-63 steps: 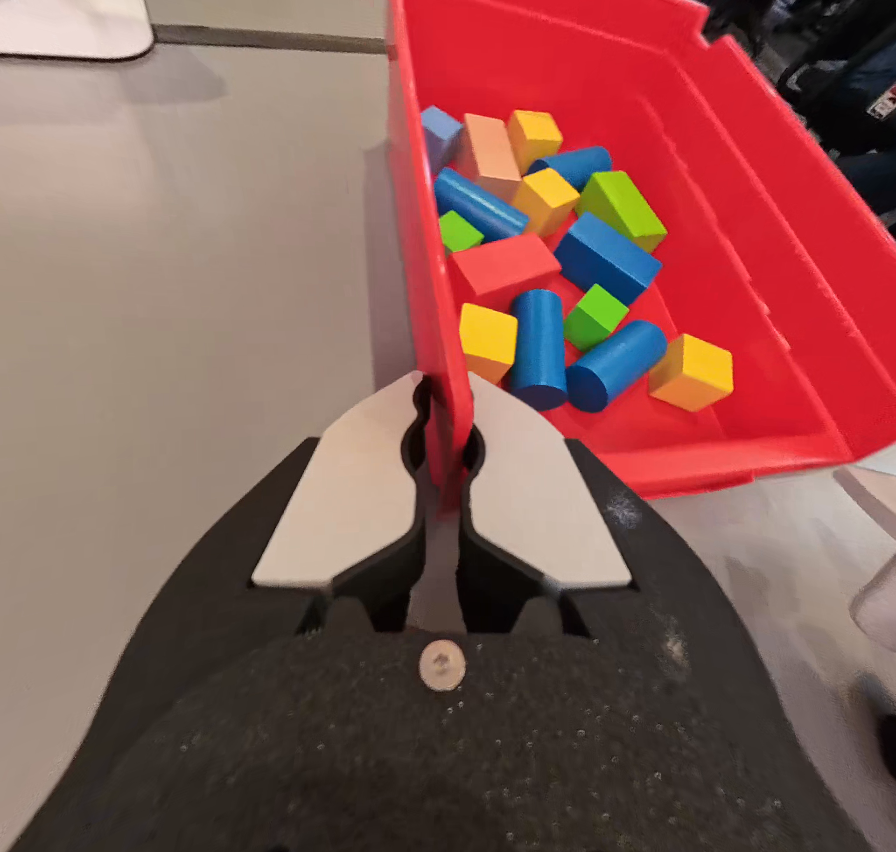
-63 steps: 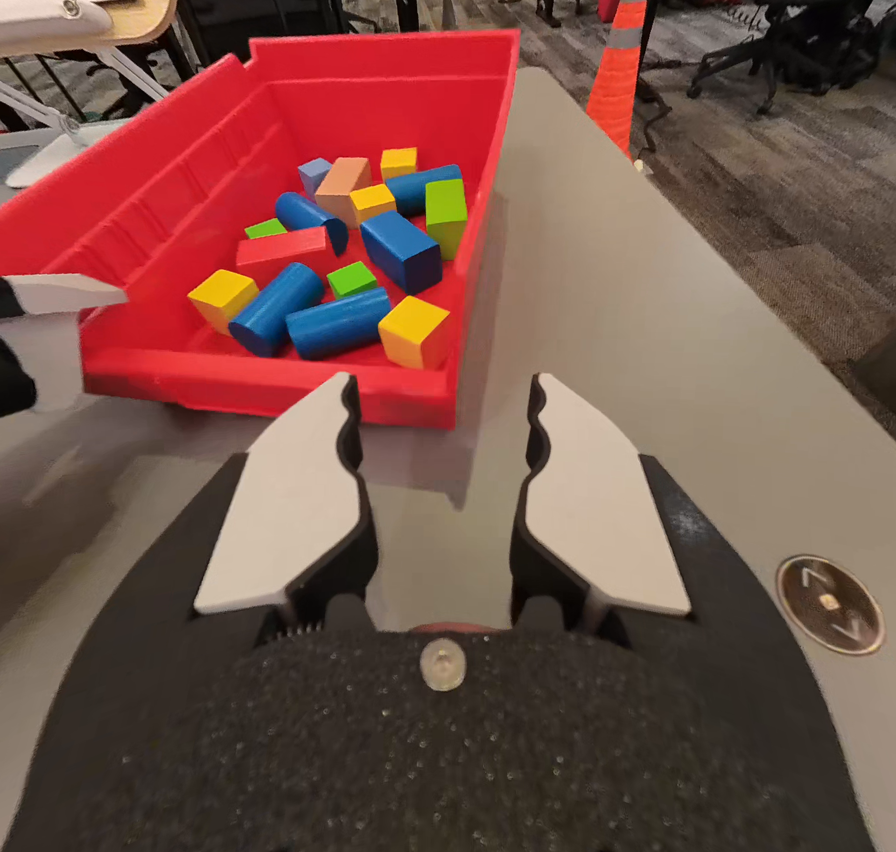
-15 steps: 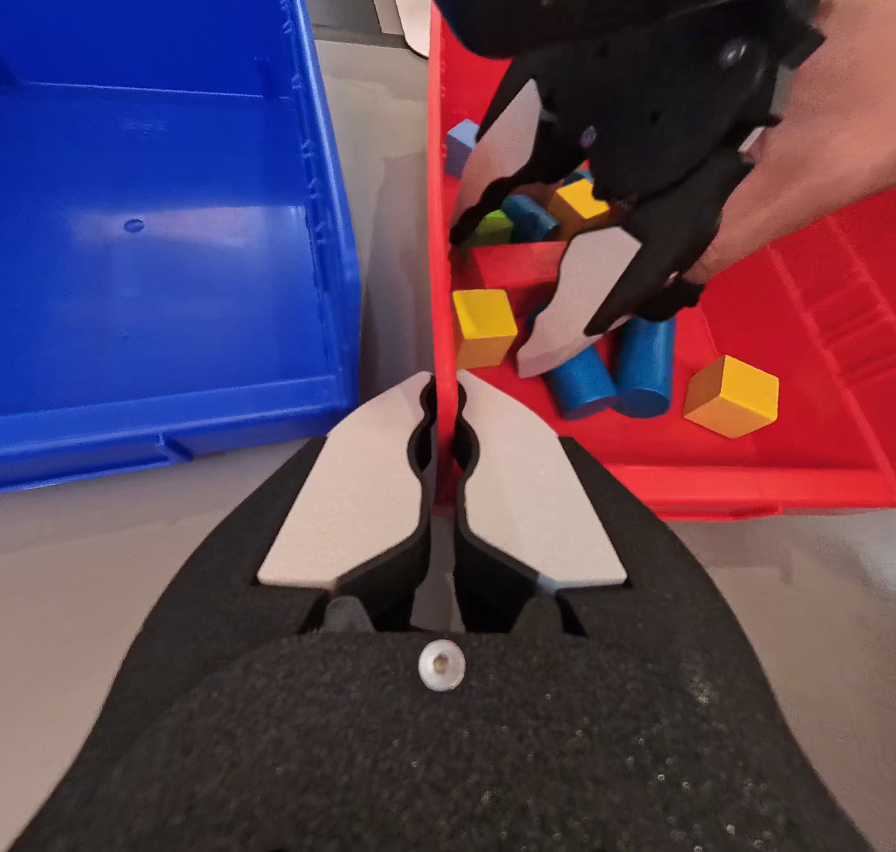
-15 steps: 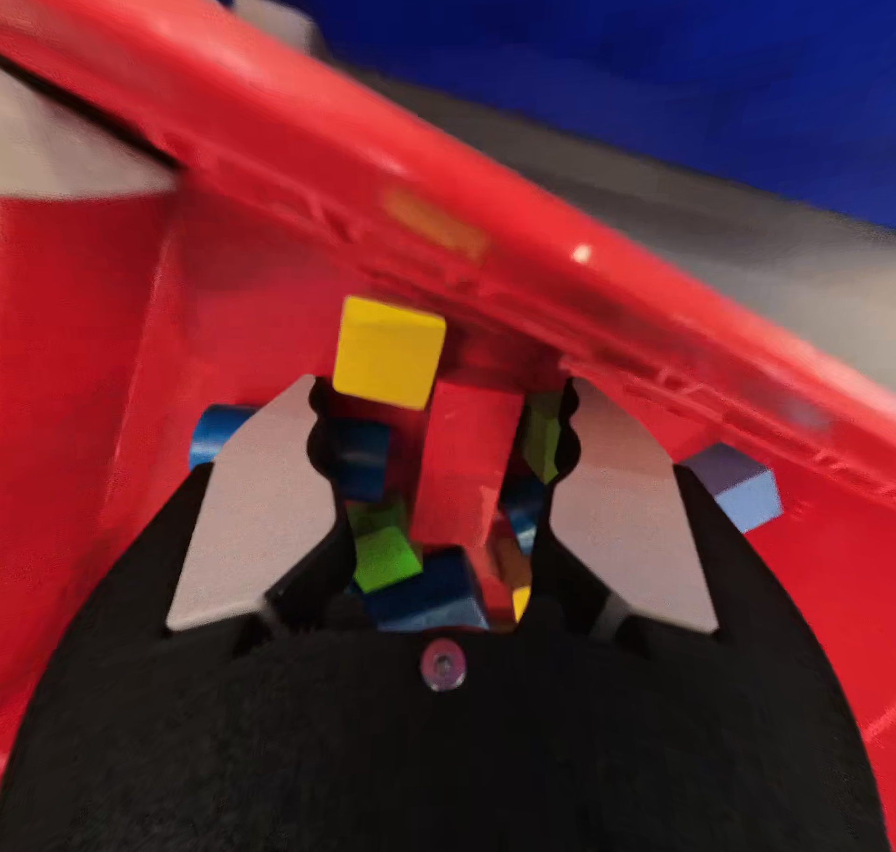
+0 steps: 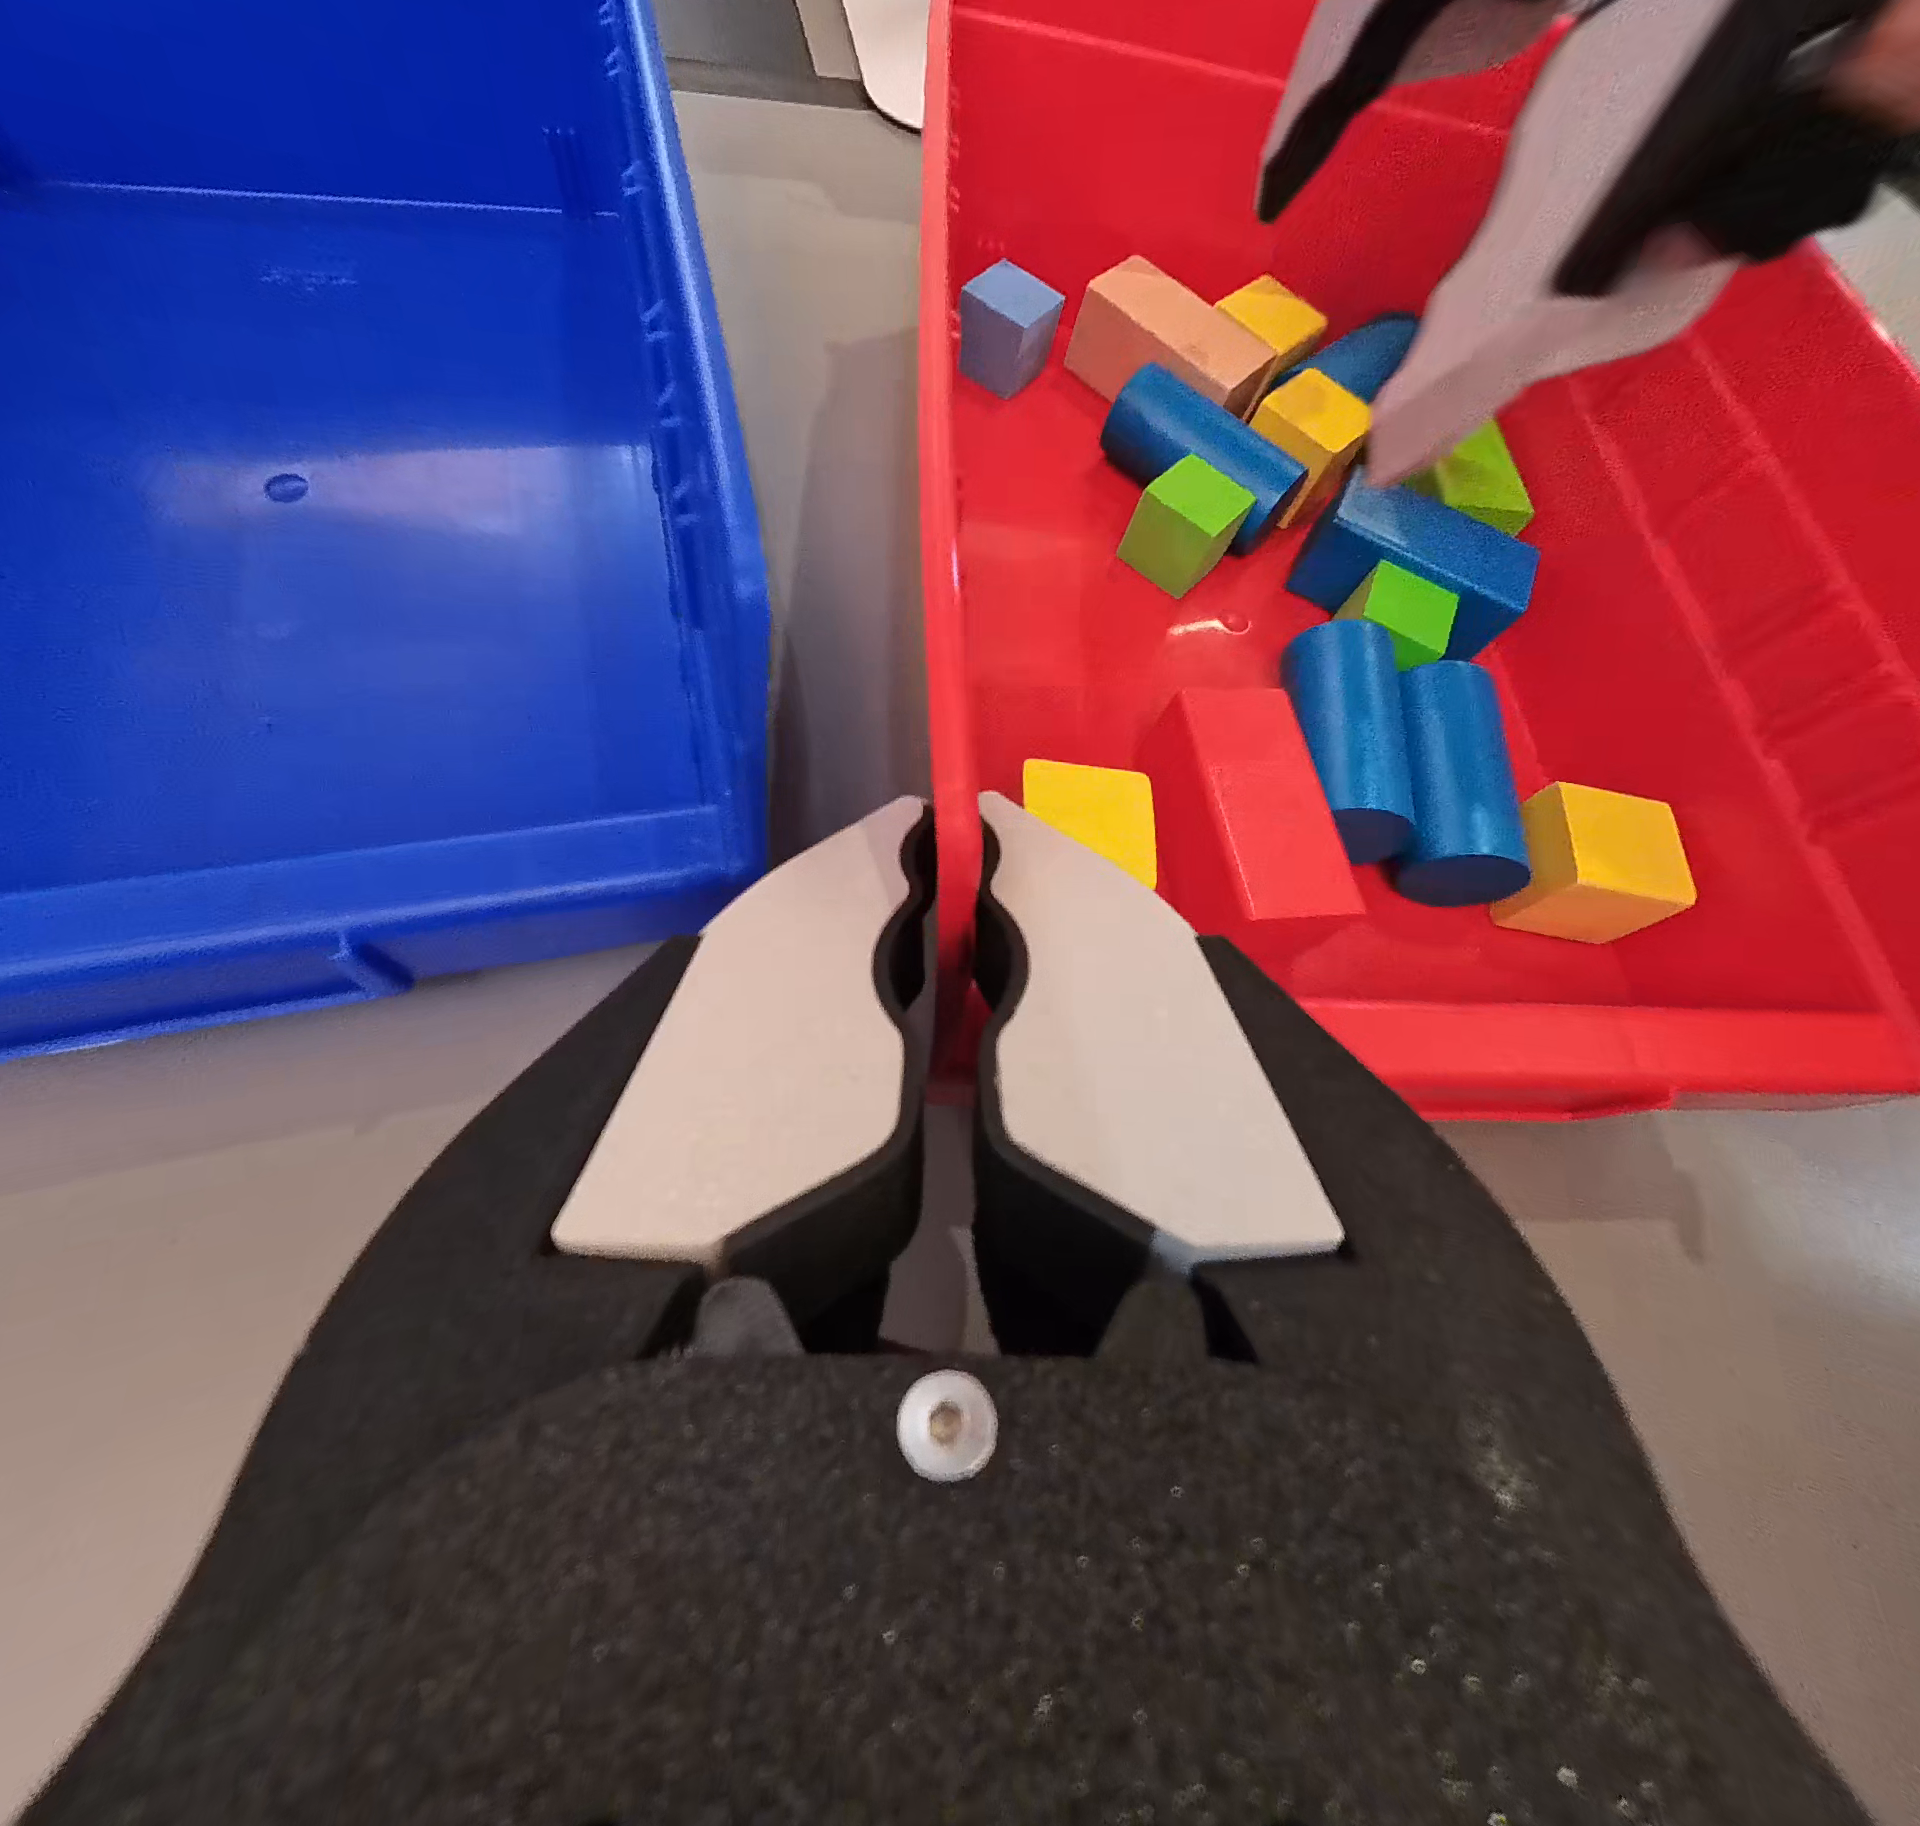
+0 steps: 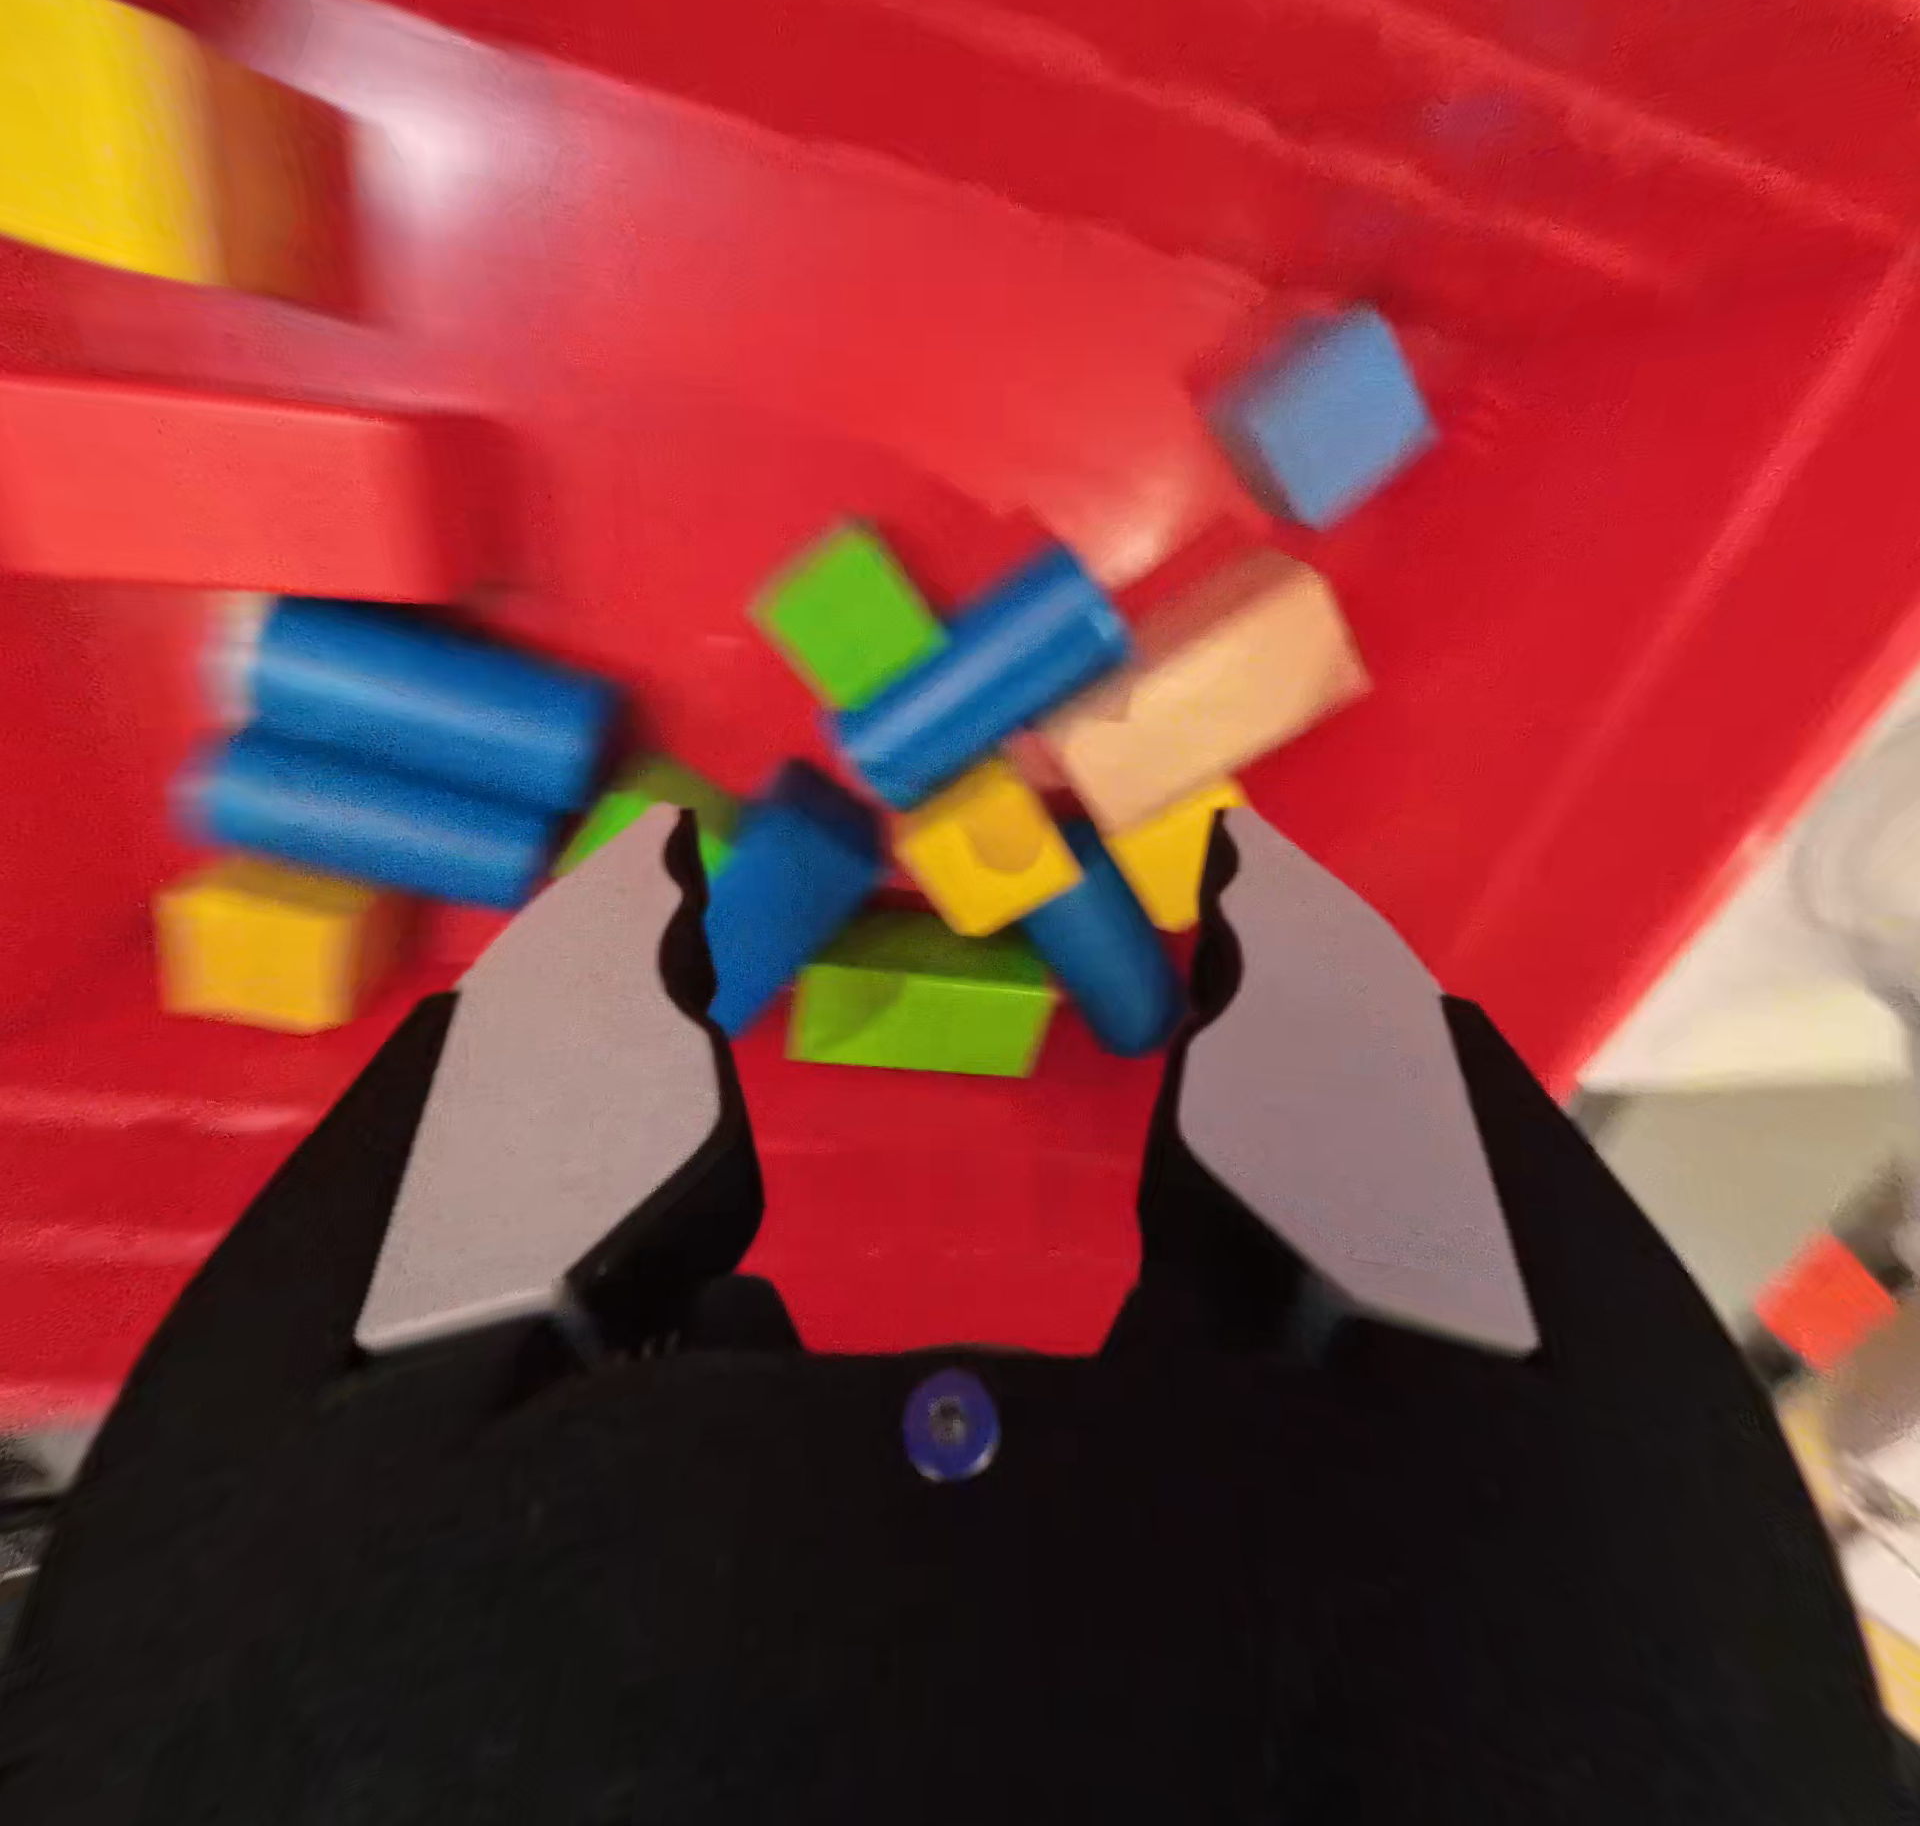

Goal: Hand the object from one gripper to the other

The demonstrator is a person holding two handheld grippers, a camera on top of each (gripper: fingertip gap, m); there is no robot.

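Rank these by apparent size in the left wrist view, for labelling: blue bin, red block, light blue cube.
1. blue bin
2. red block
3. light blue cube, though it lies farther off.

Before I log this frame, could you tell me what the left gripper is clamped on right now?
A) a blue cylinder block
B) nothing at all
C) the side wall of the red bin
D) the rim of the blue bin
C: in the left wrist view the left gripper has its jaws closed on the near side wall of the red bin, with the blue bin apart to its left.
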